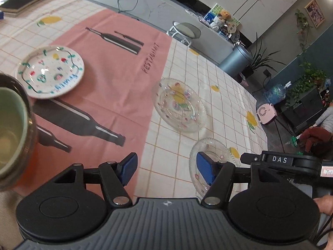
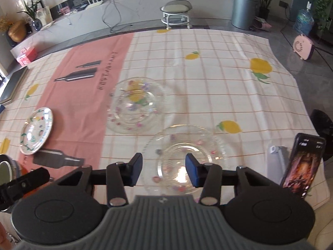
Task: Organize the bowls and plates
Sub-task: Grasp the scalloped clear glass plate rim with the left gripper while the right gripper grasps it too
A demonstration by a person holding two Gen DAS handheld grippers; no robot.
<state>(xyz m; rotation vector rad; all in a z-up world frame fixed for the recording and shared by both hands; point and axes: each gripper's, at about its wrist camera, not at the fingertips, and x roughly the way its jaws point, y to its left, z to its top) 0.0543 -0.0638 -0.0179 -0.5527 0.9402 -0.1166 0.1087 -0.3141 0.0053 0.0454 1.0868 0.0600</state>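
Left wrist view first: the left gripper (image 1: 165, 169) hangs over the tablecloth (image 1: 183, 66) with its blue pads spread wide and nothing between them, so it's let go and holding nothing. The only readable label on the tools is "DAS" in white on a black bar (image 1: 280, 159) at the right. The pink mat (image 1: 116, 73) has black bottle shapes and dark lettering printed on it, looks like "RESTAURANT" but it's a bit smeared. On the mat sits a painted plate (image 1: 50, 71) with blue handwriting I can't read. A green bowl (image 1: 12, 133) pokes in at the mat's left edge. Just off the mat's right edge is a glass plate (image 1: 181, 107), and a second glass plate (image 1: 210, 152) is nearer, partly behind the right pad.

From the right wrist, the right gripper (image 2: 164, 170) is over that nearer glass plate (image 2: 185, 158), jaws apart, pads not pressing on anything. The other glass plate (image 2: 136, 105) lies beyond it, beside the mat (image 2: 83, 95). A phone (image 2: 303, 164) stands propped to the right of the nearer plate.
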